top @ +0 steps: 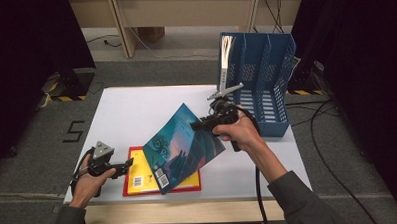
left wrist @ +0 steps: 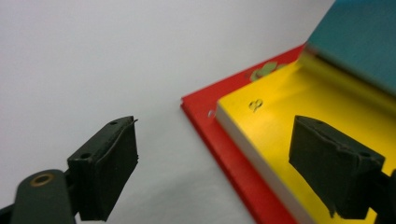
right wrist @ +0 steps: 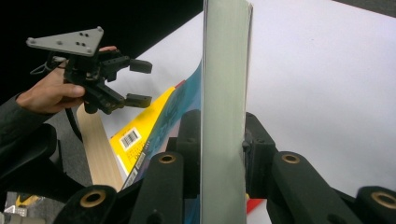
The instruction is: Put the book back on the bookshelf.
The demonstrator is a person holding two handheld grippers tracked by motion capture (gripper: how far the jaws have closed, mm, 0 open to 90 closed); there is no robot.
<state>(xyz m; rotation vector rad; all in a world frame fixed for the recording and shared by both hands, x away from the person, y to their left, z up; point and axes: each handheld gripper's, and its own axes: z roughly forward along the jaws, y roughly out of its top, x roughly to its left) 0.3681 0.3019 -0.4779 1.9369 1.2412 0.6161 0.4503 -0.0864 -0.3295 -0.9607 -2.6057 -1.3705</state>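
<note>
Near the table's front edge, the left gripper (top: pixel 122 167) rests with jaws spread beside the yellow book (top: pixel 138 176) lying on the red book (top: pixel 189 184). Further in, the right gripper (top: pixel 199 125) pinches the blue book (top: pixel 180 145), tilted up. Behind stands the blue file rack (top: pixel 265 64).

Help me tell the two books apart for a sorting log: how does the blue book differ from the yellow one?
The blue book is lifted and tilted, clamped at its edge by the right gripper; the yellow book lies flat on the table, with the open left gripper beside it. The blue cover shows an illustrated scene; the yellow cover looks plain, lying on something red. Both carry a barcode.
</note>
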